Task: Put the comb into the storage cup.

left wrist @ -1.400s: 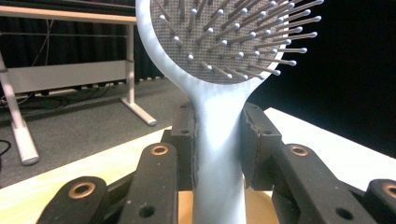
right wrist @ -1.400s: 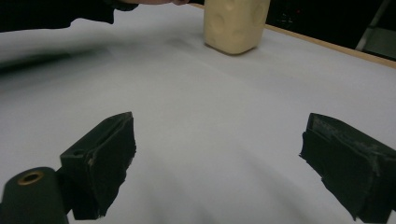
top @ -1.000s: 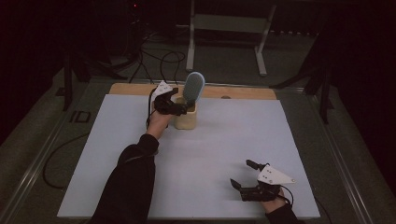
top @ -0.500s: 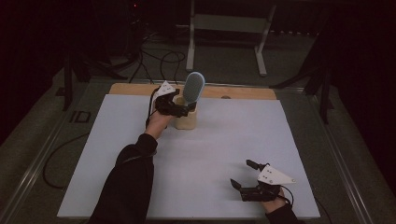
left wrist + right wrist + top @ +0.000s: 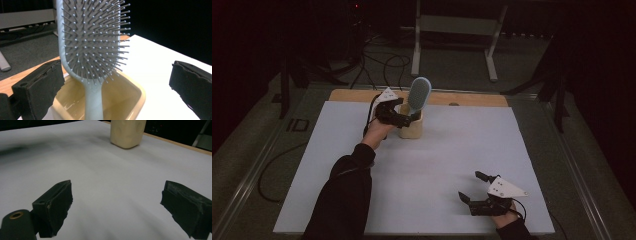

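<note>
On the high view I've got the left gripper [image 5: 404, 116] up at the far side of the white table sheet [image 5: 452, 150], right against the cream-coloured square plastic cup [image 5: 410, 126]. A pale blue paddle hairbrush with grey bristles [image 5: 419, 94] stands in that cup, handle down, head rising above the rim and leaning slightly away toward the right. From the left gripper view, my two black jaws sit wide apart, one on each side of the cup [image 5: 120, 95], and the hairbrush [image 5: 92, 40] rises between them with clear space on both sides. The fingers grip nothing; neither pad touches the brush handle. The bristle face is turned toward my camera.

The right gripper [image 5: 473, 189] rests near the front right corner of the sheet, well apart from the cup. In the right gripper view its jaws are spread wide too, with bare white sheet [image 5: 105, 185] between them, and the cream cup [image 5: 127, 132] shows far off at the top.

A strip of wooden board [image 5: 472, 99] runs along the far edge beyond the sheet, and a dark sleeve [image 5: 342, 195] covers the left forearm.
</note>
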The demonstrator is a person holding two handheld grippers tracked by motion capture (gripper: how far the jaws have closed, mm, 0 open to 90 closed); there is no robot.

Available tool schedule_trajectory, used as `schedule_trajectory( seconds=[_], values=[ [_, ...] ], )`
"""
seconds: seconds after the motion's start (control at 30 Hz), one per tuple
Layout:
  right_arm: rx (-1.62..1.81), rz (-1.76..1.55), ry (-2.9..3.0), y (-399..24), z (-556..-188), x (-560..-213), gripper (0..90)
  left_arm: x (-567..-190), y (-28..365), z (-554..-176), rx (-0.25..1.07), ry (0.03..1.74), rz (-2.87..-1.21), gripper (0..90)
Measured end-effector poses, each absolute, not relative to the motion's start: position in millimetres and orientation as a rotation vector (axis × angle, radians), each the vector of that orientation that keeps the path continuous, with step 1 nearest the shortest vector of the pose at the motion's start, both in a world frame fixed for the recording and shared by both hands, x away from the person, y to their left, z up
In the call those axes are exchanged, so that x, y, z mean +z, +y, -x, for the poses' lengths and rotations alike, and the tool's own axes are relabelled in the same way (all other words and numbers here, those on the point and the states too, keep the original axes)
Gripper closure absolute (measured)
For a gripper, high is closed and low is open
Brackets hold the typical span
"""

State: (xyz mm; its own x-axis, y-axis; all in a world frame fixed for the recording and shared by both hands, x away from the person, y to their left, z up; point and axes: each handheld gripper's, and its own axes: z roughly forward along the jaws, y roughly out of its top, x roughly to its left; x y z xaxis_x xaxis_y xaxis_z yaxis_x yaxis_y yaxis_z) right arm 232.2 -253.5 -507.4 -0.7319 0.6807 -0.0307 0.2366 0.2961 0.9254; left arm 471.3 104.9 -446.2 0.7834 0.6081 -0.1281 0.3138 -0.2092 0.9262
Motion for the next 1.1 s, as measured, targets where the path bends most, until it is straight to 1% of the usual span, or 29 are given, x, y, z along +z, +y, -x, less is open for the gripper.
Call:
schedule_trajectory(
  seconds=[0.07,0.23,0.7,1.1],
  values=[
    [1.425,-0.823,2.15,-253,-232,-508,9.5,-445,108,-471,0.289,0.706,-1.826,0.0],
    [1.424,-0.823,2.151,-253,-232,-508,9.5,-440,113,-467,0.271,0.675,-1.863,0.0],
    [1.416,-0.816,2.158,-252,-233,-508,9.5,-431,131,-456,0.3,0.663,-1.888,0.0],
    [1.409,-0.821,2.158,-251,-233,-508,9.5,-427,153,-444,0.298,0.669,-1.9,0.0]
  ],
)
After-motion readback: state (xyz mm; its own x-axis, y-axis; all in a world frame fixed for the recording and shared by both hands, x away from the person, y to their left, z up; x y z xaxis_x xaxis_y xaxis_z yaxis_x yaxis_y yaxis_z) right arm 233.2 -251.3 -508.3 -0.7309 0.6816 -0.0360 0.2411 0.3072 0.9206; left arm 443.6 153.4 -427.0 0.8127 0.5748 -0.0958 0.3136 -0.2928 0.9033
